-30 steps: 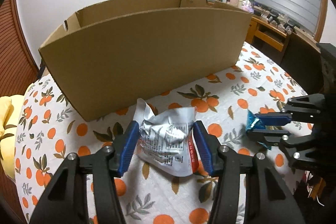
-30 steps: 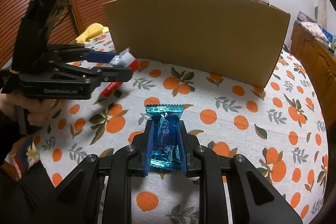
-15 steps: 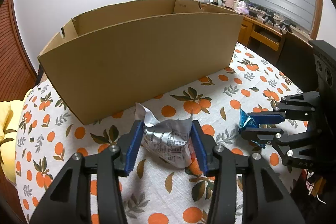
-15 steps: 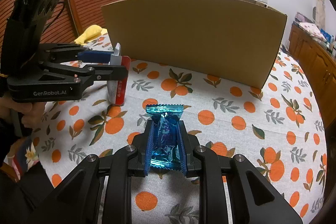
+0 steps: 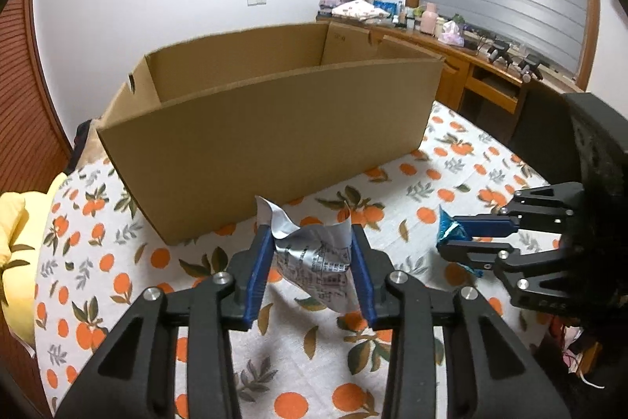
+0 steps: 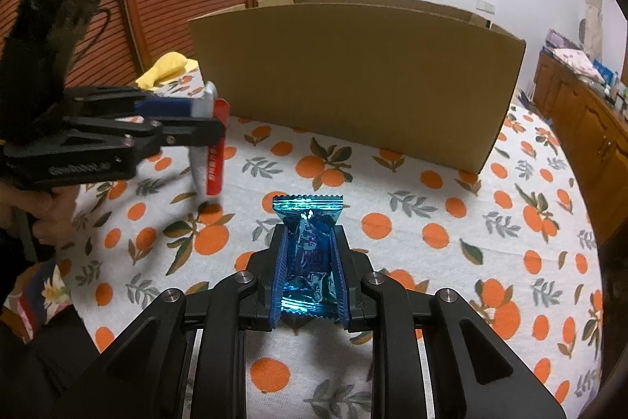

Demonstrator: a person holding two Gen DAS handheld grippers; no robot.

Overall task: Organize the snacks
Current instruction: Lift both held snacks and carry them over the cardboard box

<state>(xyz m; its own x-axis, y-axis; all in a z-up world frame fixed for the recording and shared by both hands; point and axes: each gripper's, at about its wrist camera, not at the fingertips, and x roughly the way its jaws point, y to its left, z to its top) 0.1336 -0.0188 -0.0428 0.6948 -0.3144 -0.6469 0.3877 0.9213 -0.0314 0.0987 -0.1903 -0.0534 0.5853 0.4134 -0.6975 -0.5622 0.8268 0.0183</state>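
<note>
Both snacks are in hand, just in front of the cardboard box on the counter. The left gripper has just been closing and now pinches the crumpled silver packet between its blue pads, lifted clear of the orange-print cloth. The right gripper is clamped fully on the blue foil packet, near the box's front wall. The pick-up step looks done — next, each packet needs carrying up over that wall and releasing inside the box.

left gripper jaws closing on silver packet | cardboard box behind
</note>
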